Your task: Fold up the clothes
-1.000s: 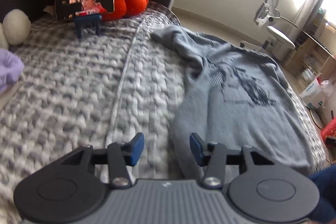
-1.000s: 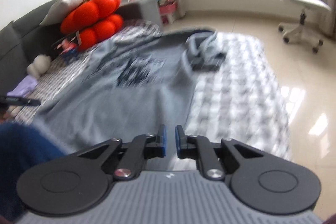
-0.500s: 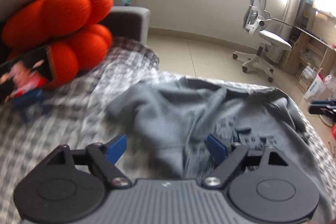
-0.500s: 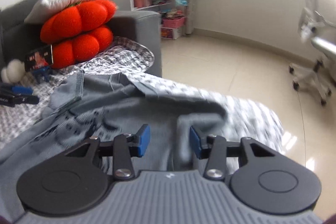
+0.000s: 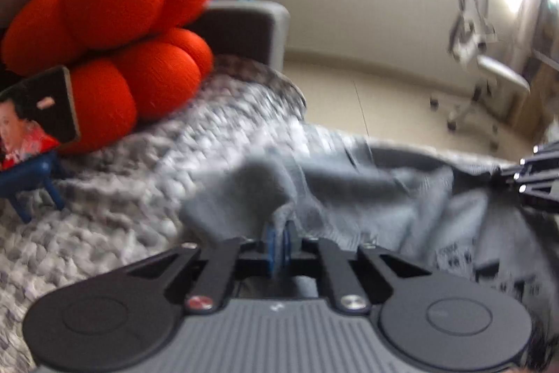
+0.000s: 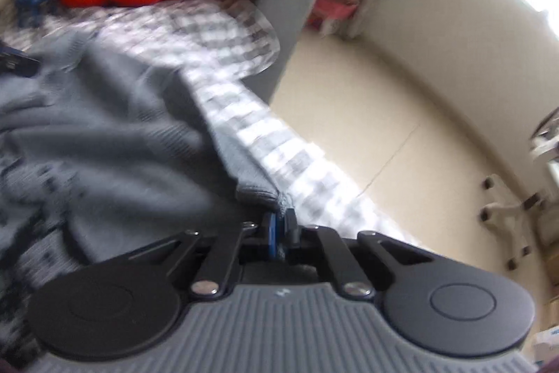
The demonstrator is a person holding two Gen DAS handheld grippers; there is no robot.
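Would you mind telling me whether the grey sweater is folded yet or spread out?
Not folded: the grey sweater lies rumpled across the checked blanket, pinched at two edges by each hand-held gripper.

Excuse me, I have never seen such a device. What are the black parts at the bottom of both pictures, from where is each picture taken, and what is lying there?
Each picture comes from a small camera mounted on a hand-held gripper, a two-finger tool that a person carries in each hand. There is no robot arm. The black discs and bars at the bottom are the gripper's own body.

The left wrist picture looks along the left gripper; its blue pads are shut on a bunched edge of a grey sweater. The right wrist picture looks along the right gripper, which is shut on another edge of the same sweater.

The sweater lies on a grey checked blanket. Behind it are an orange cushion and a phone on a blue stand. An office chair stands on the floor.
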